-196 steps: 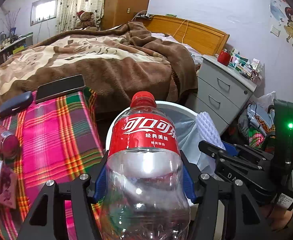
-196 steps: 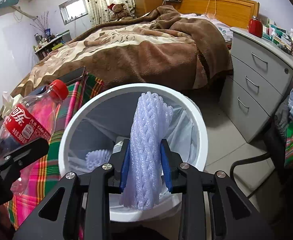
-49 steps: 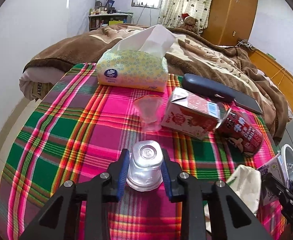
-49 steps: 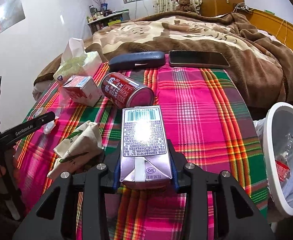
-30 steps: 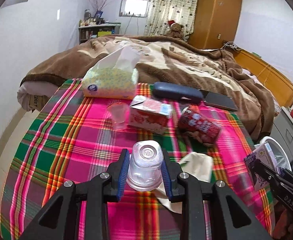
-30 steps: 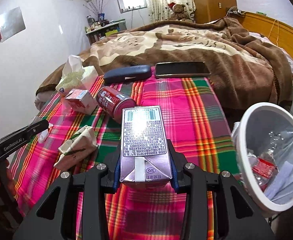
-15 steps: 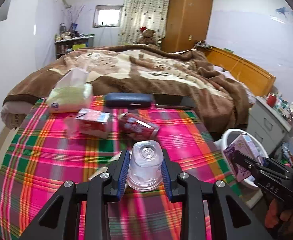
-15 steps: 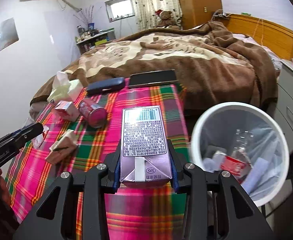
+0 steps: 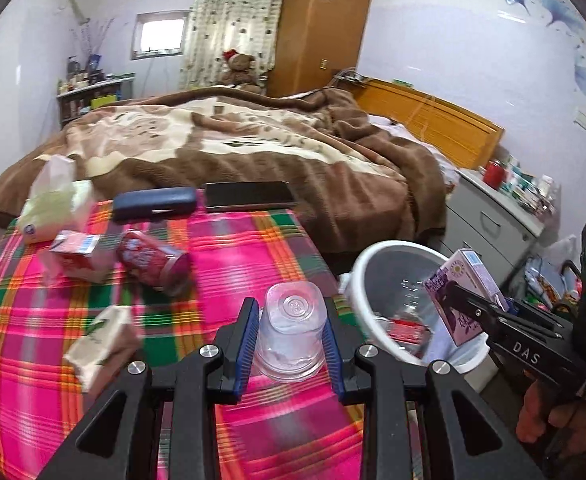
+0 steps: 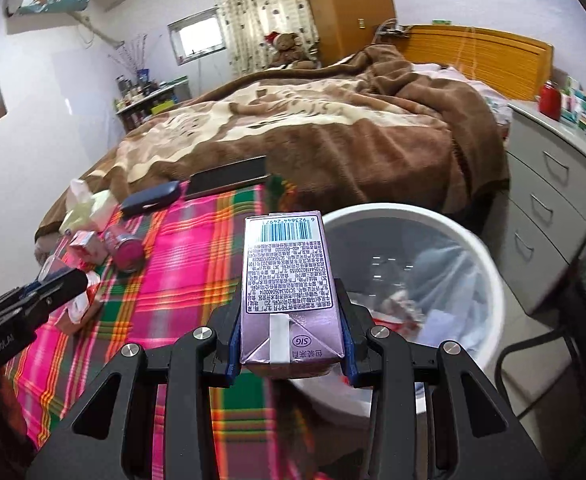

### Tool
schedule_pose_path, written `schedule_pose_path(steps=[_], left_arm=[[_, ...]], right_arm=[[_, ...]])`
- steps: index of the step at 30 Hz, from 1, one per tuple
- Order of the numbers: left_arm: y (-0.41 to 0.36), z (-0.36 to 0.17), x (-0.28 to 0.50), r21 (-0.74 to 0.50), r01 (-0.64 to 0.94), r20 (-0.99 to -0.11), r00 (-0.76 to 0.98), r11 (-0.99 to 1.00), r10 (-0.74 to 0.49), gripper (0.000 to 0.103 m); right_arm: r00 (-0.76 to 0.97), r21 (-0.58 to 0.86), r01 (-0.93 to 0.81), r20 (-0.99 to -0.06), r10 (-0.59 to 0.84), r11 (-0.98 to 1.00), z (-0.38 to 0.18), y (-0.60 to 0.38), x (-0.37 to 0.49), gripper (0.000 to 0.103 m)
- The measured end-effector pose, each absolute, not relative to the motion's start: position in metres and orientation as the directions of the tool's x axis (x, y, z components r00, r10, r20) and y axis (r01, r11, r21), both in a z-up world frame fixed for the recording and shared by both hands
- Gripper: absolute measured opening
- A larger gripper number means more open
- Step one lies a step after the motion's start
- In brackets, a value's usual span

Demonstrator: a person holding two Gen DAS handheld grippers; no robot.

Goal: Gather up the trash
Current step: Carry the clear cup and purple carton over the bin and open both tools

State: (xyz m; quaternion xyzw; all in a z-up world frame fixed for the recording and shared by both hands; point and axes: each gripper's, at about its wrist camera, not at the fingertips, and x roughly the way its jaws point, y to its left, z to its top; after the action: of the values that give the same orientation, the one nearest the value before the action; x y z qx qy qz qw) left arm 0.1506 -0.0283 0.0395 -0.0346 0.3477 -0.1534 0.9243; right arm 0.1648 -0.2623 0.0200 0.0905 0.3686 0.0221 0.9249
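Now, left wrist view: left gripper (image 9: pixel 292 338) pinching clear plastic cup (image 9: pixel 292 330), upside-down, ribbed base facing cam, over plaid cloth (image 9: pixel 253 256) nr white bin (image 9: pixel 359 280), right wrist view: right gripper (image 10: pixel 291 330) clamped on purple drink carton (image 10: pixel 289 280), barcode on top, at bin rim (image 10: pixel 397 210).

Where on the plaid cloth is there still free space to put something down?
Free: the wide pink patch of the cloth between the can and the bin, below the phone. Crowded: the left side, with the tissue pack, red carton and crumpled paper.
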Motion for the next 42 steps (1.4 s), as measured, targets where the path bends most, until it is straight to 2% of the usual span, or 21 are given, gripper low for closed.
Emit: schedule_pose_path(steps=[8,18,32,33,34,36,37,42], left_arm=[[-0.086,0.036,0.155,-0.164,0.345,-0.641,0.675,0.924,-0.366,0.031],[-0.142,0.018,0.170,-0.189,0.421,-0.676,0.599,0.887,-0.428,0.031],[-0.180,-0.002,0.193,-0.190,0.442,-0.711,0.554,0.877,-0.433,0.032],[-0.180,-0.002,0.194,-0.194,0.443,-0.711,0.552,0.876,-0.436,0.034],[-0.179,-0.003,0.194,-0.201,0.443,-0.710,0.548,0.873,-0.442,0.038],[-0.178,-0.003,0.195,-0.216,0.442,-0.708,0.543,0.871,-0.451,0.052],[-0.177,-0.002,0.195,-0.219,0.444,-0.705,0.544,0.869,-0.455,0.052],[-0.169,0.000,0.194,-0.216,0.426,-0.702,0.558,0.879,-0.443,0.052]], right_arm=[[0.725,0.177,0.074,-0.685,0.069,0.981,0.016,-0.294,0.162,0.039],[0.672,0.154,0.102,-0.739,0.045,0.983,-0.006,-0.325,0.173,0.039],[0.624,0.103,0.121,-0.781,0.005,0.987,-0.018,-0.342,0.181,0.039],[0.624,0.098,0.122,-0.782,0.000,0.988,-0.019,-0.342,0.181,0.039],[0.623,0.094,0.125,-0.782,-0.005,0.988,-0.019,-0.343,0.182,0.041],[0.626,0.095,0.130,-0.780,-0.008,0.987,-0.019,-0.344,0.181,0.054],[0.629,0.098,0.130,-0.777,-0.005,0.987,-0.018,-0.344,0.181,0.062],[0.650,0.097,0.140,-0.760,-0.017,0.985,-0.012,-0.345,0.176,0.062]])
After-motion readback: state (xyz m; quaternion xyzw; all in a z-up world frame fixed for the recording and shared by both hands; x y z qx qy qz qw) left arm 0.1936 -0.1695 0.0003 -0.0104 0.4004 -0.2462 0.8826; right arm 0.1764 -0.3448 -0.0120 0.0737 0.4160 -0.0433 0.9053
